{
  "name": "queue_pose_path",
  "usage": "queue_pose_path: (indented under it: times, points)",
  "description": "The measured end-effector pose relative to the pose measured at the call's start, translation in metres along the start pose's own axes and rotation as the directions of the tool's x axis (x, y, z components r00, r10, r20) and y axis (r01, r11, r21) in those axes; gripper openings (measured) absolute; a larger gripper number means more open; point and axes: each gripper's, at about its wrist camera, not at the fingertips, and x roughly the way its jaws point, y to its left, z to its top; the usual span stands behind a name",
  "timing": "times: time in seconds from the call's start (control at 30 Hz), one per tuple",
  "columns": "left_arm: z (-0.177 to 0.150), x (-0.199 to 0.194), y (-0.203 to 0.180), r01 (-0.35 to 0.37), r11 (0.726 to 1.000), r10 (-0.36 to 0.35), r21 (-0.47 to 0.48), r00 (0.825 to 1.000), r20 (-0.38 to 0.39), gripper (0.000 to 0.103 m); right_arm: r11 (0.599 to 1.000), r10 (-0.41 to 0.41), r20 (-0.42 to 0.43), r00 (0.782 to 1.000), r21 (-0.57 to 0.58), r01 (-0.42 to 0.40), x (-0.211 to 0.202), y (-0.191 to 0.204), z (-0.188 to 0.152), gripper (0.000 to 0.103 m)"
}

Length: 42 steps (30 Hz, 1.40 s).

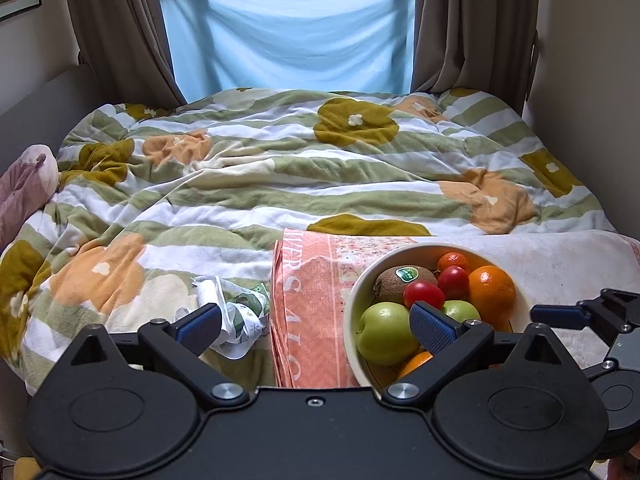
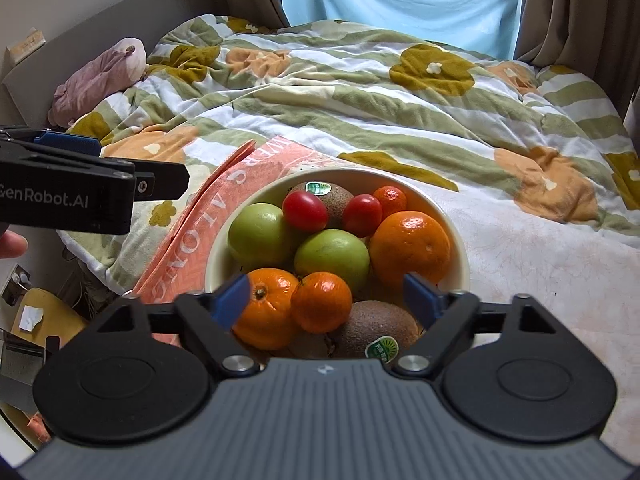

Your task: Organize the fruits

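A cream bowl (image 2: 464, 256) stands on the bed, heaped with fruit: two green apples (image 2: 260, 236), two red tomatoes (image 2: 305, 211), several oranges (image 2: 410, 248) and two kiwis (image 2: 376, 332) with green stickers. My right gripper (image 2: 326, 300) is open over the bowl's near side, its blue pads wide apart and pressing on nothing. My left gripper (image 1: 316, 328) is open too, to the left of the bowl (image 1: 352, 300), with its right finger (image 1: 432, 326) in front of a green apple (image 1: 384, 334). It holds nothing. The left gripper (image 2: 80, 172) also shows at the left of the right wrist view.
The bowl rests on a pale blanket (image 2: 540, 264) beside a folded orange towel (image 1: 308, 300). A striped flower duvet (image 1: 280, 168) covers the bed. A crumpled white wrapper (image 1: 236, 312) lies left of the towel. A pink plush toy (image 2: 100, 80) lies at the headboard. Curtains hang behind.
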Motion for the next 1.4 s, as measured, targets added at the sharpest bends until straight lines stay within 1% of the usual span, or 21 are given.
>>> queue_pose_path:
  times: [0.2, 0.37, 0.53, 0.63, 0.77, 0.93, 1.07, 1.17, 1.4]
  points:
    - [-0.001, -0.009, -0.005, 0.009, 1.000, -0.009, -0.001, 1.000, 0.008, 0.102, 1.000, -0.023, 0.016, 1.000, -0.015, 0.023, -0.014, -0.004, -0.004, 0.103]
    - [0.001, -0.034, -0.015, -0.009, 1.000, 0.009, 0.002, 0.999, 0.048, 0.102, 1.000, -0.015, 0.051, 0.999, -0.012, 0.016, -0.042, -0.010, -0.003, 0.103]
    - [-0.001, -0.075, -0.031, -0.034, 0.999, 0.035, -0.007, 0.994, 0.107, 0.102, 1.000, -0.001, 0.102, 0.995, -0.024, 0.004, -0.088, -0.021, -0.003, 0.103]
    - [-0.004, -0.102, -0.042, -0.033, 0.999, 0.036, -0.028, 0.990, 0.136, 0.102, 0.999, 0.011, 0.133, 0.991, -0.034, -0.006, -0.121, -0.029, -0.004, 0.103]
    - [-0.012, -0.141, -0.061, -0.029, 0.999, 0.035, -0.035, 0.982, 0.188, 0.103, 1.000, 0.004, 0.164, 0.986, -0.029, 0.001, -0.167, -0.041, -0.011, 0.103]
    - [-0.025, -0.186, -0.088, -0.043, 0.999, 0.049, -0.030, 0.968, 0.245, 0.103, 0.996, -0.084, 0.191, 0.978, 0.007, 0.084, -0.229, -0.060, -0.033, 0.103]
    - [-0.041, -0.214, -0.108, -0.016, 1.000, 0.022, -0.026, 0.961, 0.276, 0.103, 0.987, -0.146, 0.198, 0.969, 0.094, 0.130, -0.272, -0.081, -0.054, 0.103]
    - [-0.052, -0.229, -0.124, -0.005, 1.000, 0.009, -0.015, 0.960, 0.278, 0.103, 0.969, -0.218, 0.172, 0.961, 0.155, 0.192, -0.294, -0.096, -0.073, 0.103]
    - [-0.072, -0.244, -0.156, 0.003, 0.999, -0.011, 0.032, 0.964, 0.264, 0.103, 0.945, -0.270, 0.132, 0.954, 0.227, 0.236, -0.327, -0.117, -0.115, 0.103]
